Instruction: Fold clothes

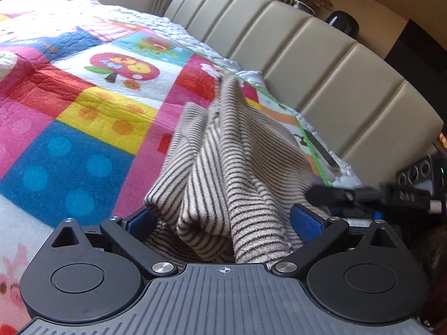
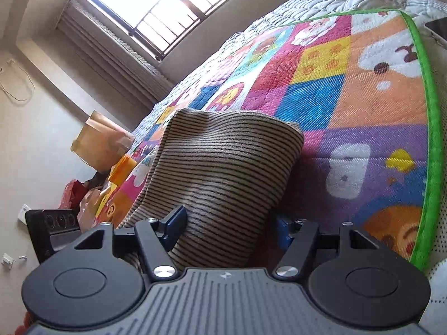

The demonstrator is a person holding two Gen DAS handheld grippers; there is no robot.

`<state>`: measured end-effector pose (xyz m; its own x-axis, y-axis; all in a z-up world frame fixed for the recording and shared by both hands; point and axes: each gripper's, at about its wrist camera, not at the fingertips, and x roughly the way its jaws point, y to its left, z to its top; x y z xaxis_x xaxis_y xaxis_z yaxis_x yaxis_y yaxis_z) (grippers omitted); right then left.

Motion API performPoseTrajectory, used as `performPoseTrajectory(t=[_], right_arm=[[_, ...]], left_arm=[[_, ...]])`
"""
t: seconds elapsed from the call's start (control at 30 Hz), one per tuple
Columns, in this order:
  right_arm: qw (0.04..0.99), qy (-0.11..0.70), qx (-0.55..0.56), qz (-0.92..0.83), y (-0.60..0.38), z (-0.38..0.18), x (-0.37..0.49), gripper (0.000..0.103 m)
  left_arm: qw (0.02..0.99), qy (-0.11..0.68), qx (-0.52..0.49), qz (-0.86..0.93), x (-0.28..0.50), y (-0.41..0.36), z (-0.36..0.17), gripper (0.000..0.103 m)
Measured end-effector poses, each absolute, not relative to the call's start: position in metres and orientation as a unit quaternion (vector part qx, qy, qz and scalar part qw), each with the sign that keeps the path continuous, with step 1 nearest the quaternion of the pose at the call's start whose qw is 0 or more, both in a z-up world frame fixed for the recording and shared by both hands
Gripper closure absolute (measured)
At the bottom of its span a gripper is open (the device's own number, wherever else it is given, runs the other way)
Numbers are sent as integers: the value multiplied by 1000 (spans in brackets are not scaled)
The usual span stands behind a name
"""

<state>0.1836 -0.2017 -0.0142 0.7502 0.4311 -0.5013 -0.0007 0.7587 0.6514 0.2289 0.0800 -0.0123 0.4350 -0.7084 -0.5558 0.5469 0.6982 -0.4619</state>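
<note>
A beige garment with thin dark stripes hangs bunched from my left gripper, whose blue-padded jaws are shut on its folds above a colourful patchwork quilt. In the right wrist view the same striped garment rises in a wide fold from my right gripper, which is shut on its edge. The right gripper's body shows at the right of the left wrist view, close to the cloth. The fingertips of both grippers are hidden by fabric.
A padded beige headboard runs along the far side of the bed. The quilt's green edge marks its border. A window, a paper bag and clutter on the floor lie beyond the bed.
</note>
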Motion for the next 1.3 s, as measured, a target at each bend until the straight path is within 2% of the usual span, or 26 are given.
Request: performPoseTrajectory(t=[0.2, 0.4, 0.43, 0.47, 0.53, 0.83, 1.0, 1.17, 1.3], right_arm=[[893, 344, 259, 131, -192, -4, 221, 38], [918, 334, 178, 114, -192, 21, 244, 37], [923, 329, 167, 113, -192, 26, 240, 35], [926, 321, 159, 115, -193, 30, 233, 25], [934, 306, 143, 118, -196, 36, 217, 19], [959, 225, 41, 165, -168, 47, 130, 15], [958, 204, -71, 191, -115, 34, 115, 15], [955, 218, -89, 179, -88, 14, 134, 15], [964, 179, -150, 128, -76, 7, 129, 15]], left_arm=[[832, 386, -132, -377, 204, 74, -9, 1], [816, 386, -114, -414, 180, 50, -5, 2], [817, 386, -115, -412, 177, 51, -4, 2], [820, 384, -120, -408, 175, 55, -2, 2], [825, 379, -131, -397, 172, 67, 4, 2], [873, 349, -203, -276, 172, 136, 18, 2], [873, 361, -210, -252, 185, 129, 10, 5], [875, 367, -196, -248, 192, 120, 2, 12], [877, 371, -184, -244, 199, 112, -4, 16]])
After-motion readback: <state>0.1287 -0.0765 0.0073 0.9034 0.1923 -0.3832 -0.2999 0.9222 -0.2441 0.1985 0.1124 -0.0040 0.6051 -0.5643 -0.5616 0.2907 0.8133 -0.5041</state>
